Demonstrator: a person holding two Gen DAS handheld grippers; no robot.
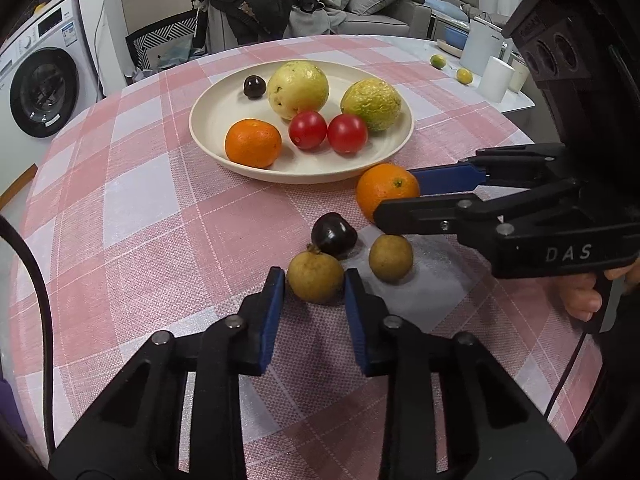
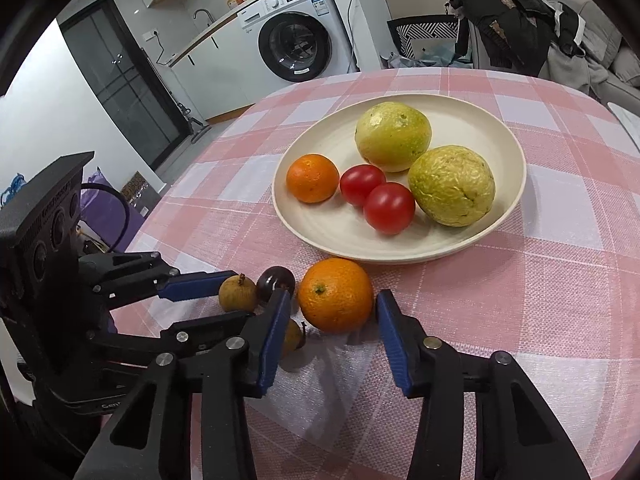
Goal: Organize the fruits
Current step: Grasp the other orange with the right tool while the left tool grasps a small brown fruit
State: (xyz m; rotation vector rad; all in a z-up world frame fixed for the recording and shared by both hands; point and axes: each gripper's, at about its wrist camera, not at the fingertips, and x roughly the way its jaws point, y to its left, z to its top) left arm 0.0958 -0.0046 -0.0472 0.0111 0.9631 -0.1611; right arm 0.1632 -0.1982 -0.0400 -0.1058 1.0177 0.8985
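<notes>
on the pink checked tablecloth (image 1: 140,208), just in front of the cream plate (image 1: 216,108), lie a loose orange (image 2: 336,295) with its stem dimple turned up toward the right camera, a dark plum (image 1: 334,235), and two small tan round fruits, the nearer one (image 1: 316,278) with its dry stem nub pointing up and away, the other (image 1: 391,258) beside it; none shows a clear long axis. left gripper (image 1: 315,280): jaws open, one on each side of the nearer tan fruit, contact not clear; right gripper (image 2: 334,312): jaws wide open either side of the loose orange, gripping nothing. on the plate: a smaller orange (image 1: 253,143), two tomatoes (image 1: 308,129), two yellow-green fruits (image 1: 298,90) and a second dark fruit (image 1: 255,86).
</notes>
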